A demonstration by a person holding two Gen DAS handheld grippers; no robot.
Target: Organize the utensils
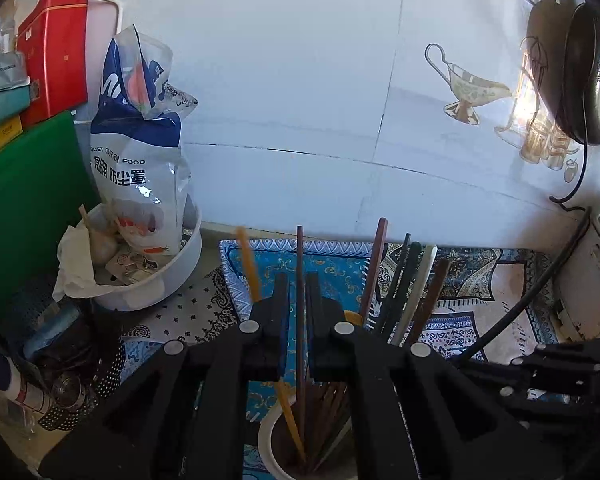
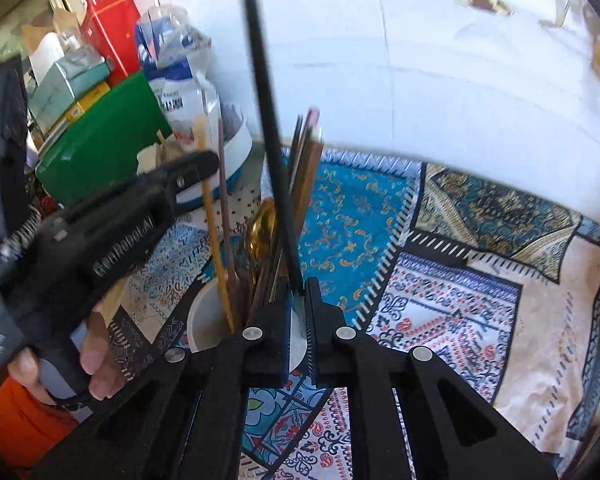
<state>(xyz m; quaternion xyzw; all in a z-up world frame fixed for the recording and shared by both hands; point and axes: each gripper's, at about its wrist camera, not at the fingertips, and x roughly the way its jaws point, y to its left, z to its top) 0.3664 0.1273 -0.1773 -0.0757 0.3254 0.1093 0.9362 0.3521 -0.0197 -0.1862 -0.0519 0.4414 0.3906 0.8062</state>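
Your right gripper (image 2: 298, 308) is pinched narrow on a black chopstick (image 2: 270, 120), which stands nearly upright with its lower end at the jaws, just above the white cup (image 2: 204, 320). Your left gripper (image 1: 298, 300) is closed on a thin brown chopstick (image 1: 300, 264) that already stands in the same cup (image 1: 268, 440) — it seems to be steadying the bundle there.

The step, as I read it, is dropping the black stick in with the rest. Keep it close to vertical and aim its tip for the free side of the cup's mouth, not onto the tops of the sticks already inside. Let go only once the tip is below the rim, or it may skate off and fall onto the patterned cloth (image 2: 460, 300).

Watch the crowding — a yellow chopstick (image 2: 216, 240) and a gold spoon (image 2: 262, 232) lean just beside your path, and the left gripper's body (image 2: 112, 236) sits close on that side. Keep the left one quiet so the cup doesn't tip.

Behind stand a white bowl (image 1: 168, 284) with a food-cover bag (image 1: 140, 168), a green board (image 1: 24, 200) and a red tin (image 1: 56, 56), all well clear. A black cable (image 1: 512, 312) crosses the cloth to the right.
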